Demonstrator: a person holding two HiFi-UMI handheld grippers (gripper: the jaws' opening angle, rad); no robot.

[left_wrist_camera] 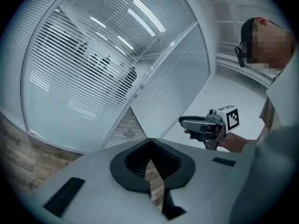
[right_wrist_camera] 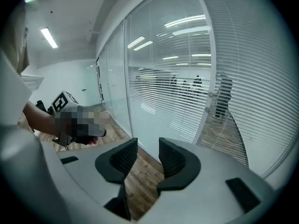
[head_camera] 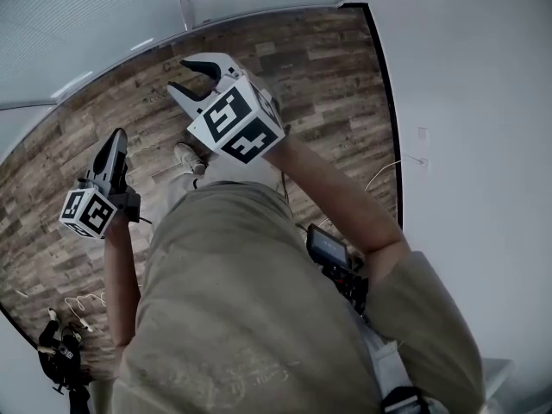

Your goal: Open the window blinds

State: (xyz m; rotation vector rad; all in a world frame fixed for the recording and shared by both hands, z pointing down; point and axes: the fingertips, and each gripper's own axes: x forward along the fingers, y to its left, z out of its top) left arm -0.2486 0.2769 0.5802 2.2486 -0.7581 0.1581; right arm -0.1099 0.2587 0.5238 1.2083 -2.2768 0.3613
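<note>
Closest to the head view is the person's tan shirt point(head_camera: 250, 317), with a small black device point(head_camera: 329, 249) at the waist. Past it both arms reach out over a wood-plank floor point(head_camera: 328, 84). The right gripper point(head_camera: 191, 80) is raised near the middle with its jaws apart. The left gripper point(head_camera: 115, 141) sits lower at the left, its dark jaws together. The window blinds point(head_camera: 95, 15) run along the top edge beyond the floor, well apart from both grippers, and a white wall point(head_camera: 483, 102) fills the right side. In the left gripper view the jaws meet at their tips with nothing between them. The lowered blinds cover the glass panes ahead, and the right gripper shows at the right, held in a hand. In the right gripper view the jaws stand partly open and empty, with floor planks showing through the gap. The slatted blinds hang over the glass wall straight ahead, out of contact with the jaws, and dim figures show through the slats.
</note>
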